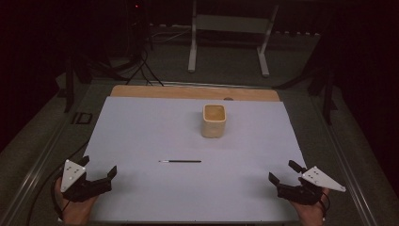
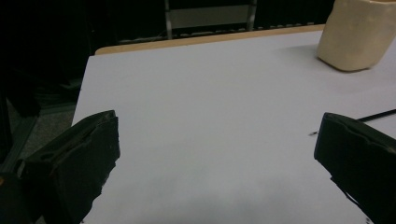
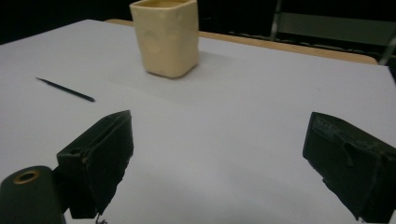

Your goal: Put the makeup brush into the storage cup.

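Holding both grippers low at the near corners of the white sheet (image 1: 141,122), I had nothing in either: my left gripper (image 1: 98,172) stood with its jaws wide apart, and my right gripper (image 1: 281,172) likewise. A thin black brush (image 1: 180,161) lay flat between them, near the middle of the sheet, well apart from both. Beyond it stood a cream cup (image 1: 214,121), upright and open-topped. I judged the likely step was lifting the brush; being so slim, it called for closing squarely across its shaft, jaws low against the sheet.
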